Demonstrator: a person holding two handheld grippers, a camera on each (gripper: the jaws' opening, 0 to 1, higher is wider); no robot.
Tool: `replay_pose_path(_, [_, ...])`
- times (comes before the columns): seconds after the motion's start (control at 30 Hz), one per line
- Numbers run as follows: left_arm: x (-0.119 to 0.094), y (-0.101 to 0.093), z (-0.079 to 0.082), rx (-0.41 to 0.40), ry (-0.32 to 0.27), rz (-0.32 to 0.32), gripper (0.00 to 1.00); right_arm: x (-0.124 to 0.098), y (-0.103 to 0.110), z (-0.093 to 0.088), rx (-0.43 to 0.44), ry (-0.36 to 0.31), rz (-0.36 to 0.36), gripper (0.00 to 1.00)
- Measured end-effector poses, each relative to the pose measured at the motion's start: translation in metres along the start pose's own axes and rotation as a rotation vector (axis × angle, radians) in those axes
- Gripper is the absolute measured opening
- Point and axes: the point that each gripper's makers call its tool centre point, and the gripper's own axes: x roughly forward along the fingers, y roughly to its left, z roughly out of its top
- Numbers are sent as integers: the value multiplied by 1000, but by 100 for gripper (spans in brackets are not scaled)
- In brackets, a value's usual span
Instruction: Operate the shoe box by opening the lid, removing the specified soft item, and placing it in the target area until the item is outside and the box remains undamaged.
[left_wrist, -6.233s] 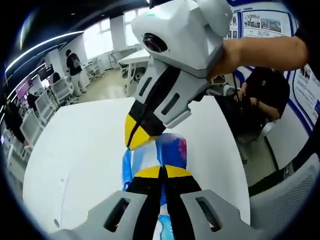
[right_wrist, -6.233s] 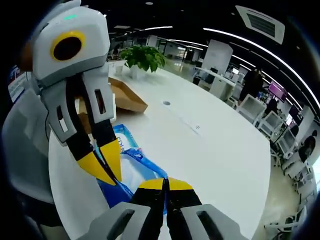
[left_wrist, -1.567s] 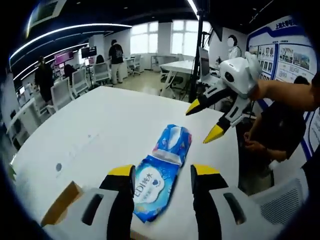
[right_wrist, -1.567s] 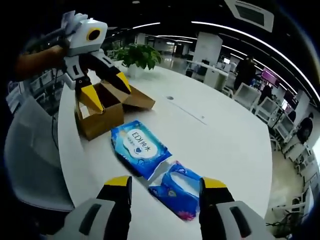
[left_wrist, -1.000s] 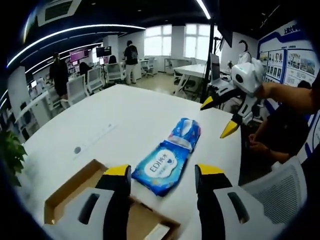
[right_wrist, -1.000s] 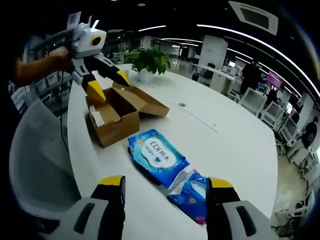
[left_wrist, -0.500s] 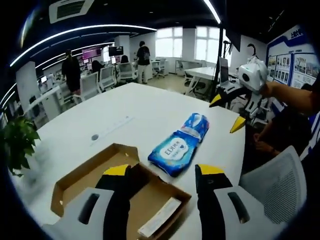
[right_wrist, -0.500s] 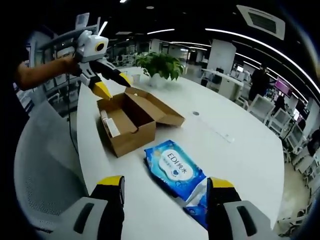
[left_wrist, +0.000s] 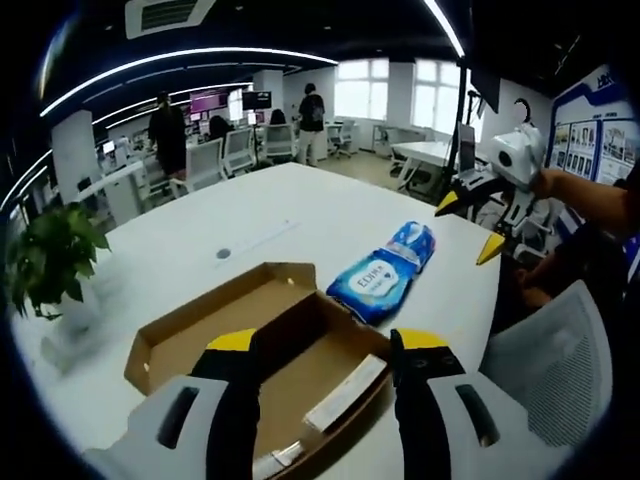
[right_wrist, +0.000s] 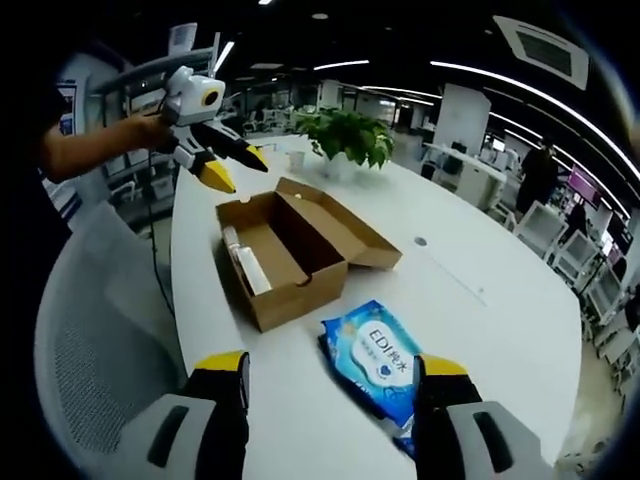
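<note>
Both grippers are held with jaws spread apart and nothing between them. In the left gripper view, the left gripper (left_wrist: 325, 350) is poised over the open shoe box (left_wrist: 290, 375), whose lid (left_wrist: 215, 325) is folded back flat on the white table (left_wrist: 250, 215). A white strip (left_wrist: 345, 392) is seen lying inside the box. Just beyond the box, a blue wipes pack (left_wrist: 372, 285) is laid on the table, with a second blue pack (left_wrist: 412, 243) touching its far end. The right gripper (left_wrist: 470, 222) is seen past the packs, off the table's edge. In the right gripper view, the right gripper (right_wrist: 330, 368) is held above the table edge; the wipes pack (right_wrist: 378, 360) lies just beside the box (right_wrist: 275, 255), outside it. The left gripper (right_wrist: 232, 165) is held above the box's far end. A potted plant (right_wrist: 345, 135) stands behind.
</note>
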Motion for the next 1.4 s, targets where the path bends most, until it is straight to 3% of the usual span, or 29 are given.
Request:
replay_pose_path(0.77, [-56, 61, -56, -79, 4, 162, 48, 52, 40, 33, -110, -17, 154, 53])
replay_pose_path(1.4, [-67, 99, -113, -193, 31, 290, 35, 98, 53, 49, -197, -10, 258, 43])
